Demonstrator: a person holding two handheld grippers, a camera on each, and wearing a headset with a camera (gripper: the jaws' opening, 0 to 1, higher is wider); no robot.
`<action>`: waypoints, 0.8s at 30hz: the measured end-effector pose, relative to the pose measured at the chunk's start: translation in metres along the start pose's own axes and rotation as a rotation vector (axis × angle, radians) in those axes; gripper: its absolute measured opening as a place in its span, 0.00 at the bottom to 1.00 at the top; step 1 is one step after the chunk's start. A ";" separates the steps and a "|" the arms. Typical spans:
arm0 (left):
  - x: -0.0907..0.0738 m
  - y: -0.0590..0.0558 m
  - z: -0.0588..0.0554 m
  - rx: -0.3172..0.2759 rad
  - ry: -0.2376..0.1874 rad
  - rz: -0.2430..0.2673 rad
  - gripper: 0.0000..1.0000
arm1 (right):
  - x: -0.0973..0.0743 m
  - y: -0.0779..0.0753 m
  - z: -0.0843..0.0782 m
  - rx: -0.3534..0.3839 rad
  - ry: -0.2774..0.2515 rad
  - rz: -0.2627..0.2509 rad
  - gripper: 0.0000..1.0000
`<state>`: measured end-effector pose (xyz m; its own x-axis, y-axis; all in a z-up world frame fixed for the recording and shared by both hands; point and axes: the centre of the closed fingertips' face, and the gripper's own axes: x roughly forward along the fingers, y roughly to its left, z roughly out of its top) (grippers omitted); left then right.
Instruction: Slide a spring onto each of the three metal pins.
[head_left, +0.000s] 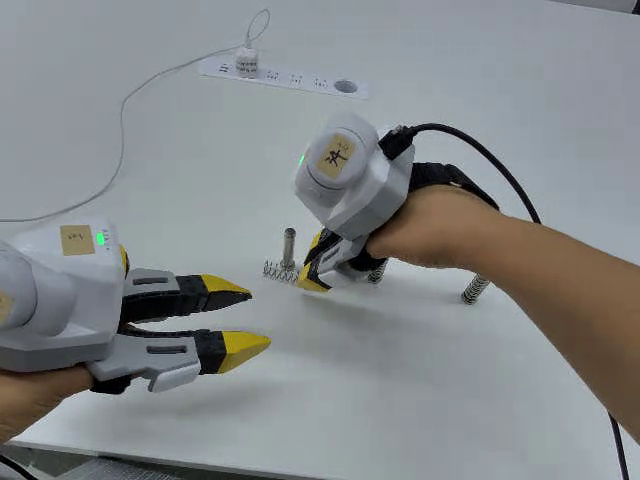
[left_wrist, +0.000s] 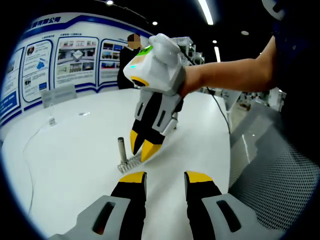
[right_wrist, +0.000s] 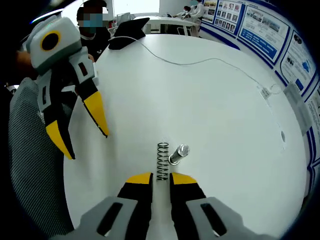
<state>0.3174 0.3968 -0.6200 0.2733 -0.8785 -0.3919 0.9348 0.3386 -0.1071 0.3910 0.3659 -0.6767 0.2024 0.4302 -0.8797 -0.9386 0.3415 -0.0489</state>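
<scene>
An upright metal pin (head_left: 289, 246) stands mid-table, with a spring (head_left: 279, 271) lying flat at its foot. My right gripper (head_left: 309, 282) points down at that spring, its jaws narrowed onto the spring's near end (right_wrist: 161, 172); the spring (right_wrist: 162, 157) stretches away beside the pin (right_wrist: 177, 154). From the left gripper view, the right gripper (left_wrist: 142, 151) hangs over the pin (left_wrist: 121, 147) and spring (left_wrist: 129, 162). My left gripper (head_left: 253, 318) hovers open at the lower left with nothing in it. Another spring (head_left: 475, 289) stands tilted by the right forearm.
At the table's far edge lies a white power strip (head_left: 300, 79) with a plugged adapter (head_left: 246, 62) and a thin cable (head_left: 125, 110) curling left. The right gripper's black cable (head_left: 500, 170) arcs over the forearm. A person stands behind the table (left_wrist: 131, 55).
</scene>
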 end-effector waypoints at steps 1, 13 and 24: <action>0.000 0.000 0.000 -0.001 0.001 0.000 0.31 | 0.001 -0.001 0.000 0.001 0.001 -0.001 0.14; -0.001 0.001 -0.001 0.001 0.008 0.000 0.31 | 0.008 0.001 -0.003 -0.001 -0.002 0.000 0.13; -0.001 0.001 -0.003 0.003 0.012 0.003 0.31 | 0.003 0.009 -0.006 0.003 0.005 0.021 0.11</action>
<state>0.3177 0.3991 -0.6222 0.2737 -0.8733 -0.4030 0.9345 0.3406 -0.1035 0.3814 0.3652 -0.6827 0.1814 0.4330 -0.8830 -0.9418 0.3348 -0.0293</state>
